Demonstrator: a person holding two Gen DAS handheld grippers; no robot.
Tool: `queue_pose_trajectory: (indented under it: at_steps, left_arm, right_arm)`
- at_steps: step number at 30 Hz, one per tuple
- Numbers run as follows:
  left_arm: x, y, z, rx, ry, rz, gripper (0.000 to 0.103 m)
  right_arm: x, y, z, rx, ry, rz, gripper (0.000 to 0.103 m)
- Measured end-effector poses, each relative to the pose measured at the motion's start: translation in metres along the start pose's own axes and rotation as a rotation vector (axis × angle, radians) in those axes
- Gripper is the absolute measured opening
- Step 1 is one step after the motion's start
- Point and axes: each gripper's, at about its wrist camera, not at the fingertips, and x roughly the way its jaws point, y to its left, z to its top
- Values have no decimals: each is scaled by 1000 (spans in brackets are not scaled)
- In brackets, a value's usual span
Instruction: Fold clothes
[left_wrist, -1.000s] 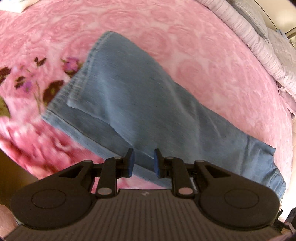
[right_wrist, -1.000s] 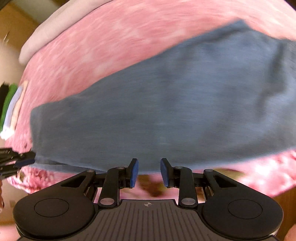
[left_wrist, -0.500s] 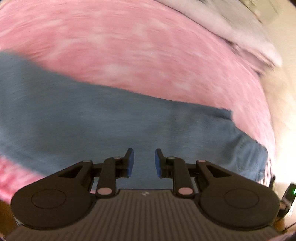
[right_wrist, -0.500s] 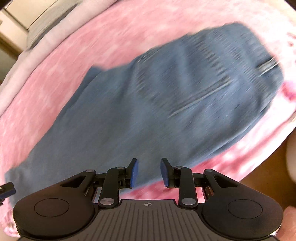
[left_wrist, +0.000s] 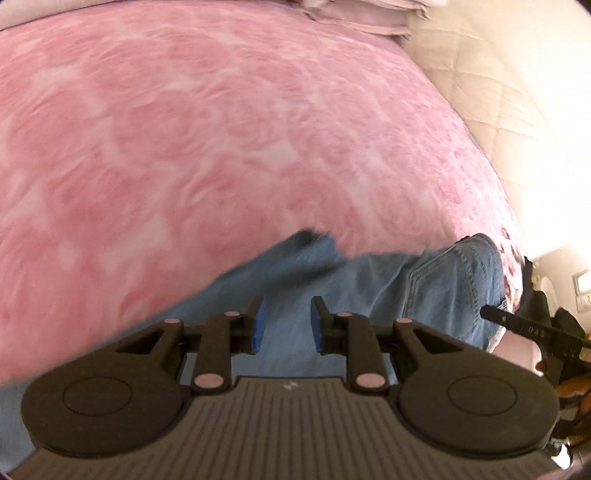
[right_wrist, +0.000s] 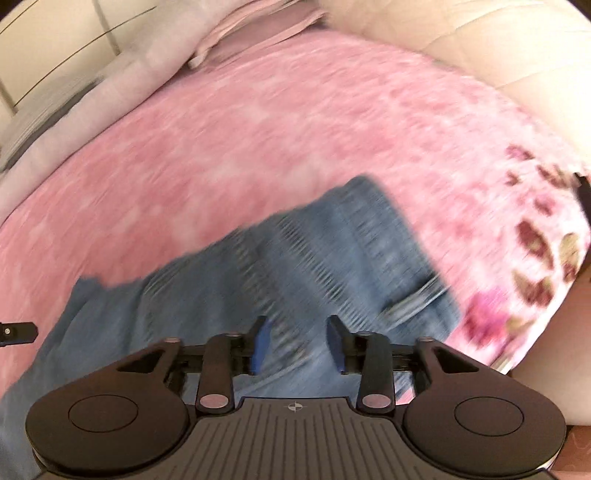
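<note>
A bed under a pink rose-patterned blanket; blue jeans lie flat on it near the front edge; pale pillows rest at its far end.

Pink blanket on the bed is bare beyond the jeans, wide flat room to pass. Obstacles: pillows along the far edge, cream padded wall on the right. Both hand-held grippers, left and right, sit with jaws apart above the denim, nothing between the fingers.
</note>
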Motion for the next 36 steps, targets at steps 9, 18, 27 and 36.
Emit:
queue_pose_trajectory:
  at_steps: [9,18,27,36]
  left_arm:
    - [40,11,46,20,83,-35,24]
    - [56,33,58,-68,166,-234,29]
    - [89,23,66,-11,231,-339,4]
    - [93,41,59,-35,42,-275,0]
  right_arm:
    - [15,-45,37,118,-99,-8,55]
    - [40,-87,55,290,-108,167,59]
    - [29,-71,52,104,-104,179,20]
    - [34,-71,31,84,-175,70,18]
